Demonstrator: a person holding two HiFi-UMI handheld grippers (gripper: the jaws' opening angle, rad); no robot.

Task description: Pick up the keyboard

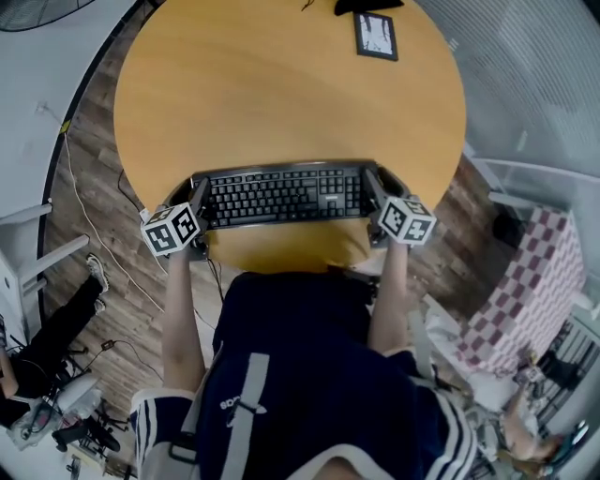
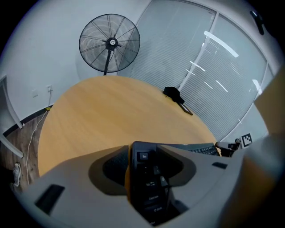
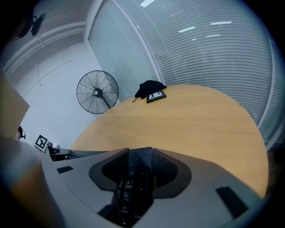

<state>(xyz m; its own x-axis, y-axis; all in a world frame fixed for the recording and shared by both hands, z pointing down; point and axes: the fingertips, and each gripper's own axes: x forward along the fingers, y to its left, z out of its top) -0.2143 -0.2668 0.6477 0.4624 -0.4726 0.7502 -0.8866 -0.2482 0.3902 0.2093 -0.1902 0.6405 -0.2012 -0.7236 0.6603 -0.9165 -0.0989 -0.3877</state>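
Observation:
A black keyboard (image 1: 281, 194) lies flat on the round wooden table (image 1: 281, 94), close to its near edge. My left gripper (image 1: 199, 194) is at the keyboard's left end and my right gripper (image 1: 374, 190) at its right end. In the left gripper view the Esc end of the keyboard (image 2: 144, 178) sits between the jaws of the left gripper (image 2: 144, 167), with a strip of wood showing beside it. In the right gripper view the numpad end (image 3: 131, 187) lies between the jaws of the right gripper (image 3: 136, 169). Both grippers are open, and neither one's pads press on the keyboard.
A small framed picture (image 1: 376, 36) and a black object (image 1: 366, 6) sit at the table's far side. A standing fan (image 2: 109, 43) is beyond the table. A checkered cloth (image 1: 530, 281) is on the right, and another person's leg (image 1: 56, 319) and floor cables on the left.

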